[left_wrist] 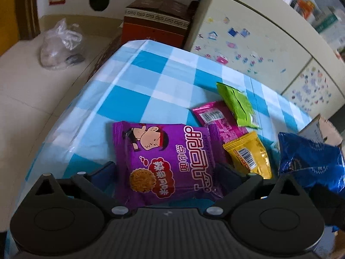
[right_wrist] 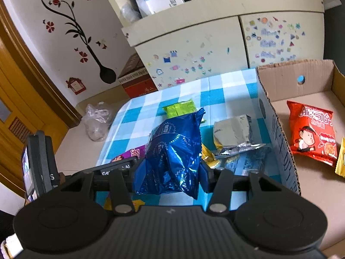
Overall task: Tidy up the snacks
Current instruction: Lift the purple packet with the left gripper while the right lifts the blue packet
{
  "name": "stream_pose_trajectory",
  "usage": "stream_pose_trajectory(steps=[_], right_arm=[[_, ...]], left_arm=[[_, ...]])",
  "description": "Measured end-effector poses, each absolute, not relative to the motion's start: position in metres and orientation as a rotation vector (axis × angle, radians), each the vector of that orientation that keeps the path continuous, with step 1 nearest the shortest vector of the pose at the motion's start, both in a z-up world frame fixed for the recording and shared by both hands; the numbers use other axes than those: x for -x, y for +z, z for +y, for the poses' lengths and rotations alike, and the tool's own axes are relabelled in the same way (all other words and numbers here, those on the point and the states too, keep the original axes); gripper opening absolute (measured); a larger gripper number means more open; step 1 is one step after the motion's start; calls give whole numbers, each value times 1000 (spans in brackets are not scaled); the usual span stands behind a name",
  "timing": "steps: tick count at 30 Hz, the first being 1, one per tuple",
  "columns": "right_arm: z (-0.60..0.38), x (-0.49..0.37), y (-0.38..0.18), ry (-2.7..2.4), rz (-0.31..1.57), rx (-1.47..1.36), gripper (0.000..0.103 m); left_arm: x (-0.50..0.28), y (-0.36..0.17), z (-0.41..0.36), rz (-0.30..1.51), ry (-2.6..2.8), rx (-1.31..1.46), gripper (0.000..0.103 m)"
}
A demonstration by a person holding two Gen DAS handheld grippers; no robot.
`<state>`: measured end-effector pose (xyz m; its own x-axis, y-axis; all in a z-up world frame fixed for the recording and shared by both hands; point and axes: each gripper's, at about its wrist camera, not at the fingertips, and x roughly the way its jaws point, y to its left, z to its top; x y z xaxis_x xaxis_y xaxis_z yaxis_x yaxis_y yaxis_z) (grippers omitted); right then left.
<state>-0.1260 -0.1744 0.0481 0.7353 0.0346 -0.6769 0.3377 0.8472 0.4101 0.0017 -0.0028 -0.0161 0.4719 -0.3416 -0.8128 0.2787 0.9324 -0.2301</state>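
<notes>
Snacks, tally: purple crinkled noodle packet lay on the checked cloth between my wide-open left gripper, ungripped. Magenta, green and yellow sachets lay loose. My right gripper clamped the blue foil bag. Only the red packet sat in the cardboard box; most remained.

Two grippers, one wide open and one squeezing

The left gripper points down at a slant with its two black fingers spread far apart, and the pads press on nothing. The right gripper also tilts down, and its fingers pinch in from both sides. A dark bit at the left view's right edge may be the right gripper's finger.
</notes>
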Motion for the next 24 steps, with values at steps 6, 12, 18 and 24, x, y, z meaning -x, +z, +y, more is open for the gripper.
stream_pose_trajectory(steps=[6, 12, 18, 24], right_arm=[[-178, 123, 40, -199, 759, -560, 51], [-178, 120, 38, -196, 766, -563, 51], [-178, 120, 41, -189, 755, -562, 51], [-173, 122, 49, -168, 731, -549, 51]], left_arm=[[0, -20, -11, 980, -375, 7, 103], [3, -13, -11, 955, -436, 32, 76], [7, 0, -3, 914, -414, 67, 72], [13, 15, 6, 891, -412, 79, 72]])
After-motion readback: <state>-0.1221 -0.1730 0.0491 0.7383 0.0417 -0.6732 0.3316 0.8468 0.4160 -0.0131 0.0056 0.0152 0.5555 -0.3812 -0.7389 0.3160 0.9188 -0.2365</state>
